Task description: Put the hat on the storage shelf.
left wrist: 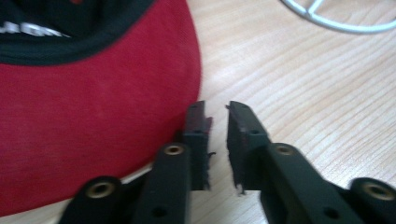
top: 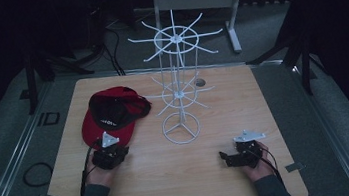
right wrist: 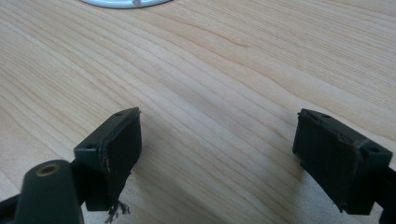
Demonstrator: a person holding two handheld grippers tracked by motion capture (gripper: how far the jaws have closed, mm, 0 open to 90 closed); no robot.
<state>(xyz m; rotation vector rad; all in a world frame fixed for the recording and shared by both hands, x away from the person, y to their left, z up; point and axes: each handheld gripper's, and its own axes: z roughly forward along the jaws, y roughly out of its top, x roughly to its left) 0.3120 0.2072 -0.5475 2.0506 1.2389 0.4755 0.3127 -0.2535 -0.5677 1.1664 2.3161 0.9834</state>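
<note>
A red cap (top: 109, 117) with a black inside lies upside down on the left of the wooden table (top: 208, 184). My left gripper (top: 112, 147) sits at the near edge of its brim. In the left gripper view the red brim (left wrist: 93, 121) lies just left of my left gripper (left wrist: 217, 109). The jaws stand a narrow gap apart, with bare wood between them and nothing gripped. My right gripper (top: 226, 157) rests low over the table at the near right. In the right gripper view that gripper (right wrist: 217, 126) is wide open above bare wood.
A white wire display stand (top: 178, 97) with two tiers of spoked hooks rises from the table's middle. Its ring base (top: 180, 127) (left wrist: 336, 18) (right wrist: 121, 2) lies between the two grippers. A small round hole (top: 200, 82) is in the tabletop behind it.
</note>
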